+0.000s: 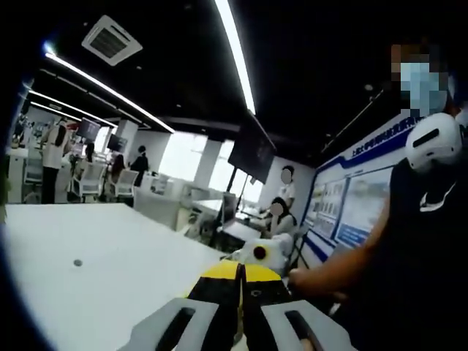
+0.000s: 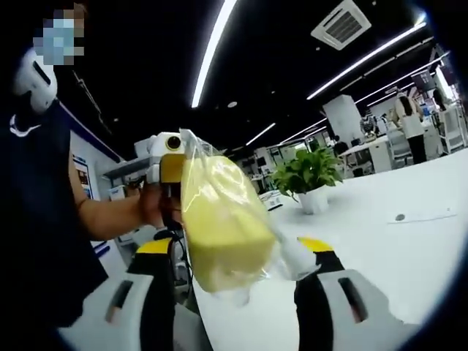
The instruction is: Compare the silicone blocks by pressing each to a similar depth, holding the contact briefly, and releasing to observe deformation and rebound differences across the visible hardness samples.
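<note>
A yellow silicone block [image 2: 223, 219] in a clear plastic bag hangs in the air between the jaws of my right gripper [image 2: 235, 256]. Those jaws stand wide apart, with a gap on each side of the block. My left gripper [image 2: 170, 162] comes in from the left, held by a hand, right at the bag's upper edge. It appears to pinch the bag there. In the left gripper view the left gripper [image 1: 240, 281] has its yellow-tipped jaws pressed together, and the bag is hidden behind them. The right gripper [image 1: 262, 252] shows just beyond them.
A white table [image 1: 95, 270] spreads under both grippers, with a small dark spot [image 1: 77, 262] on it. A potted plant [image 2: 311, 179] stands on the white table [image 2: 409, 256]. The person [image 1: 417, 241] stands close at the side. Other people and desks are far behind.
</note>
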A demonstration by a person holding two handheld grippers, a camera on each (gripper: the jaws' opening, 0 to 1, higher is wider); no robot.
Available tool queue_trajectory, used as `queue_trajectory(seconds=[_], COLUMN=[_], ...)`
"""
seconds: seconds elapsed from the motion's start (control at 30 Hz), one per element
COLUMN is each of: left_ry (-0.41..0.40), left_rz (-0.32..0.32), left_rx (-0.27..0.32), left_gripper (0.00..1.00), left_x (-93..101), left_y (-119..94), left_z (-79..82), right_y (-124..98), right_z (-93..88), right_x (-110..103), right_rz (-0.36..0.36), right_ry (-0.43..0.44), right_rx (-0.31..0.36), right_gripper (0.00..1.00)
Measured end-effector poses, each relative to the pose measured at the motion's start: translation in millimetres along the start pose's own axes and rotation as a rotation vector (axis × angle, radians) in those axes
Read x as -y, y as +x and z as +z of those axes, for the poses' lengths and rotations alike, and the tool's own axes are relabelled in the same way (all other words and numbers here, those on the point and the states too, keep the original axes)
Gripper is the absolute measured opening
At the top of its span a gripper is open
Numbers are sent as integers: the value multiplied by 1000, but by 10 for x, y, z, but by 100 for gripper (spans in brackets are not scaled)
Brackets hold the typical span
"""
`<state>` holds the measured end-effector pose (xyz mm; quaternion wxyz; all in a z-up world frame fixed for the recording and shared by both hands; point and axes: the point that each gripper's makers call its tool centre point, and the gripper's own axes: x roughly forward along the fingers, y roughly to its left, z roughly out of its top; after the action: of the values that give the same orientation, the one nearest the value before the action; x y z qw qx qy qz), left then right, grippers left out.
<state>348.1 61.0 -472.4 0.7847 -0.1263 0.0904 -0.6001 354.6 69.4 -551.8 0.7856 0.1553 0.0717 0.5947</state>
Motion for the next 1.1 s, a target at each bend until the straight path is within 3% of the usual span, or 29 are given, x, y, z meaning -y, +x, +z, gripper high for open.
queue_trajectory(seconds=[0.43,1.1], left_ry=[-24,2], left_rz=[4,15], left_rx=[35,49], left_gripper=[0,0], left_x=[-29,-33], left_y=[-62,-140], left_z=[58,35], right_y=[51,45], right_z=[50,30], right_x=[-77,-161], right_rz=[42,67], right_ry=[30,17], right_rx=[6,-44], right_gripper=[30,20])
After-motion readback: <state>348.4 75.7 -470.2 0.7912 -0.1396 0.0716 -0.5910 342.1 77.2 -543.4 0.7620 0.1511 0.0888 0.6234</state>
